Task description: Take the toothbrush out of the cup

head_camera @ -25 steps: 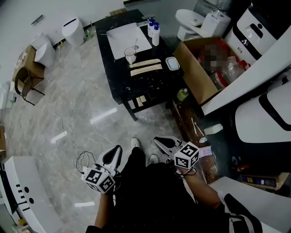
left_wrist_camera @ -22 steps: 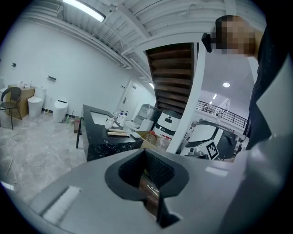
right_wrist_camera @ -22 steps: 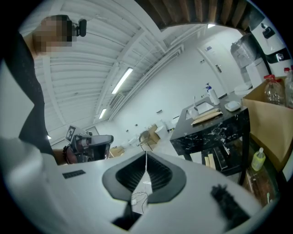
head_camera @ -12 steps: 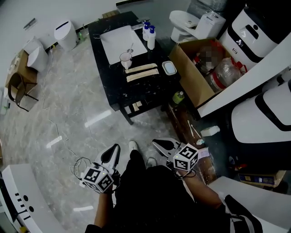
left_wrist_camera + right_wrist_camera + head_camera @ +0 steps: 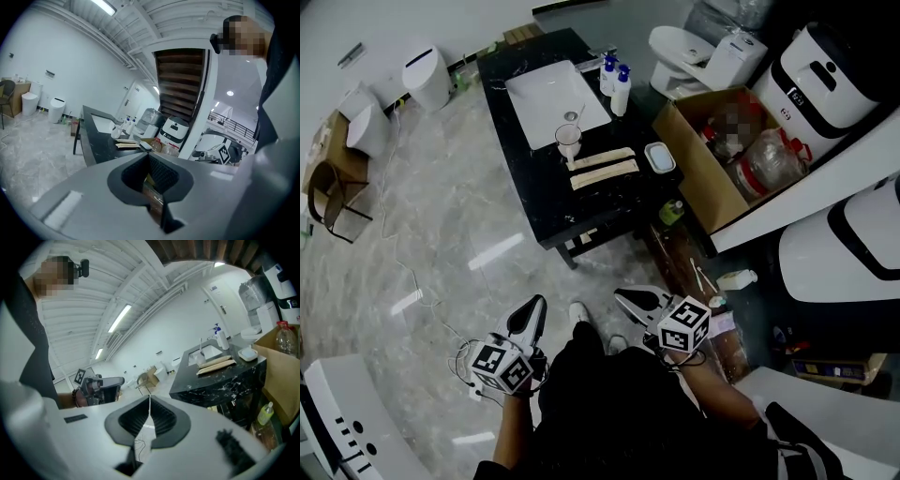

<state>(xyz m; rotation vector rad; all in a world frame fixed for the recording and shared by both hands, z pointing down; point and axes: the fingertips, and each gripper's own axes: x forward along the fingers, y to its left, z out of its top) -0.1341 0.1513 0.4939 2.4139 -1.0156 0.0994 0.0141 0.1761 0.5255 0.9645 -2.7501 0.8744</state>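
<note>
Since the earlier frames, the black marbled worktop [image 5: 602, 201] has slid a little lower in the head view, and more of the white rectangular basin [image 5: 555, 90] set into it shows at the upper middle. Both grippers sit almost where they were, low in the frame on either side of the person's dark-clothed body.

At lower left the left gripper [image 5: 534, 311] is well short of the worktop, and its own view shows its jaws [image 5: 148, 154] pressed together with nothing between them. At lower centre the right gripper [image 5: 628, 298] likewise points towards the worktop from a distance. Its jaws [image 5: 150, 397] are closed tip to tip and empty.

On the worktop, a small white cup [image 5: 569, 142] stands just below the basin's near edge. The thin toothbrush [image 5: 574, 119] stands in the cup, leaning slightly and sticking up past the rim. Two long pale strips [image 5: 602, 167] lie side by side just below the cup, and a small white rectangular dish [image 5: 658, 157] lies to their right. Two white pump bottles with blue tops [image 5: 615, 75] stand at the basin's right edge. An open brown cardboard box [image 5: 698, 161] sits on the floor to the right of the worktop.
</note>
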